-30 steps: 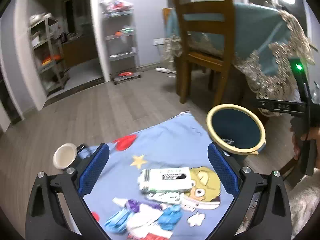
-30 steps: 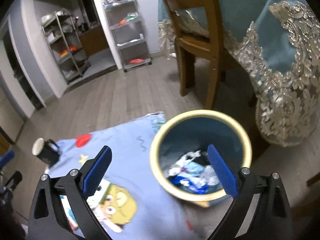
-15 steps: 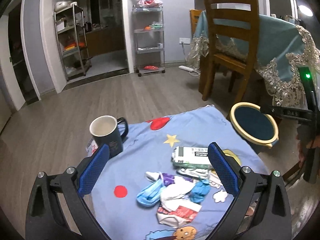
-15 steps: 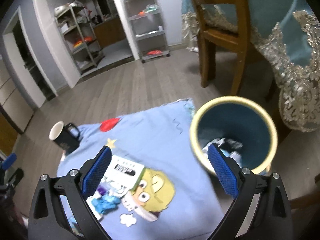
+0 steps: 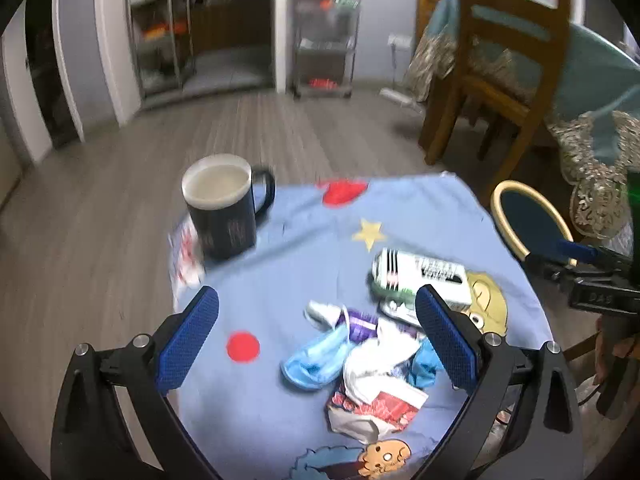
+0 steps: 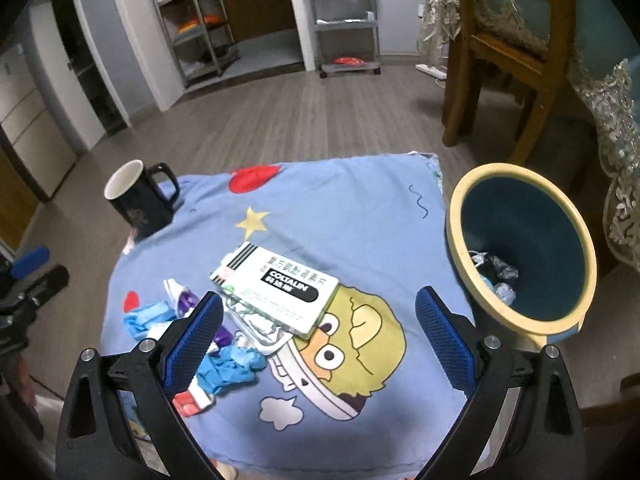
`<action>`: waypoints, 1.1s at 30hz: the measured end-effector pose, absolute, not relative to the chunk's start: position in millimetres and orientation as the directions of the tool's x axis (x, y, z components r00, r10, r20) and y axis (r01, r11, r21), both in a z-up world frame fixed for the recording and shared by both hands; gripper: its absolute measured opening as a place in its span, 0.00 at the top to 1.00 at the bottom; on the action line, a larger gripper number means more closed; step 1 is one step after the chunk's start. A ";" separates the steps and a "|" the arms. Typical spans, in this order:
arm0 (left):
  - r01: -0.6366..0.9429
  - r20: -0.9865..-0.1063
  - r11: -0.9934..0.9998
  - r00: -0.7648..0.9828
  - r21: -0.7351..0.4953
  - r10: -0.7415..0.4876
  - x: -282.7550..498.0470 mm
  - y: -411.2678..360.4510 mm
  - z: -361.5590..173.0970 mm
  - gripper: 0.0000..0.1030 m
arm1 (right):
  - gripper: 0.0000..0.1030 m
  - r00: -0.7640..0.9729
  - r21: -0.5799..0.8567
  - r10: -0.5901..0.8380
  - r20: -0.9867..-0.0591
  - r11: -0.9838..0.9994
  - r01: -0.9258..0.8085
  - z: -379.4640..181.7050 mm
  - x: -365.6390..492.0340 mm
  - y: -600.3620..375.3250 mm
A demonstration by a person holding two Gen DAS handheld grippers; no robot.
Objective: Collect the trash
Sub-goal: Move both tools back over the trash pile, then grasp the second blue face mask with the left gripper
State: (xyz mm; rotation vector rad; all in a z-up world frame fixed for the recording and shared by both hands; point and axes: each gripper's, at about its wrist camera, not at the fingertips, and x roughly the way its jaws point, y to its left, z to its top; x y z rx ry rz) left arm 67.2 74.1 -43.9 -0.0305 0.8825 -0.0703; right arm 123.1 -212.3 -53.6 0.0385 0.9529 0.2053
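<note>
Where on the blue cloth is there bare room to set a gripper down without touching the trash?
Bare cloth lies between the mug and the medicine box, around the yellow star, and along the far right edge toward the bin. It is crowded near the left: blue gloves, wrappers and foil piled against the box.
</note>
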 end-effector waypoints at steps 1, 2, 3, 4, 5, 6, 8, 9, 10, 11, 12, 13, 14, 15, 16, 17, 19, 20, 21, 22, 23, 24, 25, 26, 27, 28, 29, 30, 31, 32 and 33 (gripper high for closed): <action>0.034 -0.786 0.998 0.616 -0.052 -0.062 70.7 75.5 -51.2 0.06 | 0.07 0.560 0.128 0.191 -0.806 0.980 -0.150 -54.1 124.5 -214.1; 0.022 -0.797 0.999 0.602 -0.032 -0.039 73.9 75.8 -57.8 0.06 | 0.07 0.557 0.142 0.195 -0.807 0.980 -0.137 -55.5 126.5 -216.6; 0.017 -0.804 1.000 0.595 -0.016 -0.024 76.0 75.5 -61.9 0.06 | 0.07 0.556 0.150 0.196 -0.808 0.980 -0.127 -56.3 127.8 -218.7; 0.016 -0.809 1.000 0.588 -0.001 -0.010 78.6 74.6 -66.5 0.06 | 0.07 0.556 0.153 0.195 -0.808 0.981 -0.121 -57.1 128.4 -220.3; 0.017 -0.815 1.000 0.579 0.014 0.002 81.4 73.4 -71.7 0.06 | 0.07 0.555 0.155 0.192 -0.810 0.981 -0.114 -57.8 129.3 -222.0; 0.017 -0.822 1.000 0.570 0.025 0.011 84.1 72.3 -76.7 0.06 | 0.07 0.553 0.154 0.189 -0.811 0.982 -0.110 -58.7 130.0 -223.3; 0.022 -0.842 0.999 0.539 0.041 0.023 89.2 70.0 -88.2 0.08 | 0.07 0.548 0.150 0.181 -0.817 0.983 -0.102 -60.9 131.3 -225.2; 0.023 -0.853 0.999 0.522 0.041 0.024 91.4 70.5 -93.6 0.09 | 0.07 0.545 0.150 0.179 -0.819 0.984 -0.096 -62.0 131.9 -226.8; 0.022 -0.865 0.999 0.501 0.039 0.022 93.4 70.4 -99.7 0.12 | 0.07 0.543 0.154 0.178 -0.821 0.984 -0.091 -62.9 132.8 -228.8; 0.020 -0.882 0.999 0.471 0.032 0.018 96.3 70.3 -108.2 0.17 | 0.07 0.541 0.156 0.179 -0.822 0.984 -0.087 -63.6 133.7 -229.8; 0.021 -0.892 0.999 0.452 0.028 0.016 98.5 69.8 -112.8 0.23 | 0.07 0.540 0.158 0.178 -0.822 0.984 -0.083 -64.2 134.5 -231.2; 0.025 -0.903 0.999 0.430 0.027 0.013 100.2 69.0 -118.7 0.25 | 0.07 0.539 0.162 0.179 -0.823 0.984 -0.080 -64.8 135.3 -232.8; 0.030 -0.913 0.999 0.407 0.025 0.011 101.7 67.5 -124.3 0.31 | 0.07 0.537 0.166 0.181 -0.824 0.983 -0.078 -64.6 136.1 -233.7; 0.037 -0.927 0.999 0.375 0.023 0.007 103.6 65.7 -132.7 0.34 | 0.07 0.534 0.170 0.185 -0.825 0.982 -0.077 -65.4 137.0 -234.4; 0.041 -0.938 0.999 0.347 0.021 0.005 105.1 64.6 -140.2 0.35 | 0.07 0.531 0.171 0.186 -0.827 0.982 -0.077 -66.3 138.1 -234.4; 0.043 -0.948 0.999 0.318 0.024 0.009 106.0 63.6 -148.1 0.37 | 0.07 0.528 0.168 0.184 -0.829 0.983 -0.078 -67.8 139.4 -233.2; 0.051 -0.959 0.998 0.282 0.038 0.022 107.0 62.4 -158.5 0.47 | 0.07 0.523 0.163 0.181 -0.833 0.983 -0.082 -69.3 141.1 -232.4; 0.056 -0.962 0.998 0.272 0.037 0.021 107.4 62.0 -161.2 0.58 | 0.07 0.520 0.162 0.183 -0.834 0.983 -0.086 -70.4 142.3 -231.8; 0.054 -0.963 0.998 0.268 0.039 0.023 108.1 61.7 -161.9 0.63 | 0.07 0.517 0.158 0.183 -0.836 0.983 -0.092 -71.6 143.3 -231.0; 0.053 -0.963 0.998 0.270 0.033 0.018 108.4 61.5 -160.8 0.65 | 0.07 0.515 0.152 0.180 -0.838 0.984 -0.096 -72.5 143.5 -230.2; 0.057 -0.961 0.998 0.276 0.021 0.004 108.3 60.7 -158.4 0.72 | 0.07 0.510 0.139 0.174 -0.842 0.985 -0.106 -74.9 144.6 -228.2; 0.065 -0.957 0.998 0.290 0.011 -0.008 108.1 58.9 -153.5 0.76 | 0.07 0.504 0.131 0.171 -0.847 0.985 -0.115 -77.1 145.3 -226.8; 0.075 -0.951 0.997 0.310 0.013 -0.011 107.8 57.0 -147.9 0.82 | 0.07 0.499 0.128 0.172 -0.849 0.984 -0.122 -79.1 145.4 -225.7; 0.088 -0.945 0.996 0.326 0.013 -0.016 107.3 54.6 -143.2 0.89 | 0.07 0.488 0.121 0.177 -0.855 0.982 -0.143 -82.6 146.2 -221.9; 0.100 -0.939 0.994 0.343 0.033 -0.003 106.3 51.4 -137.1 0.89 | 0.07 0.485 0.115 0.178 -0.856 0.981 -0.156 -84.6 146.7 -219.3; 0.111 -0.933 0.992 0.361 0.052 0.008 105.2 48.7 -131.1 0.89 | 0.07 0.483 0.106 0.179 -0.857 0.979 -0.174 -85.7 146.9 -215.8; 0.119 -0.928 0.992 0.372 0.051 0.003 105.0 47.2 -124.9 0.89 | 0.07 0.480 0.097 0.183 -0.858 0.975 -0.199 -87.1 147.1 -211.8; 0.123 -0.924 0.992 0.383 0.038 -0.012 105.3 46.7 -117.6 0.90 | 0.07 0.478 0.087 0.188 -0.858 0.970 -0.225 -88.7 147.3 -207.7; 0.127 -0.918 0.992 0.396 0.023 -0.030 105.7 46.3 -109.1 0.90 | 0.07 0.476 0.076 0.190 -0.859 0.965 -0.249 -90.3 147.7 -203.8; 0.132 -0.908 0.991 0.417 0.012 -0.045 105.9 46.6 -96.3 0.90 | 0.07 0.473 0.069 0.192 -0.860 0.962 -0.265 -91.8 148.2 -201.0; 0.137 -0.897 0.990 0.438 0.007 -0.054 106.3 47.6 -83.1 0.90 | 0.07 0.466 0.068 0.199 -0.862 0.957 -0.282 -94.0 149.1 -198.5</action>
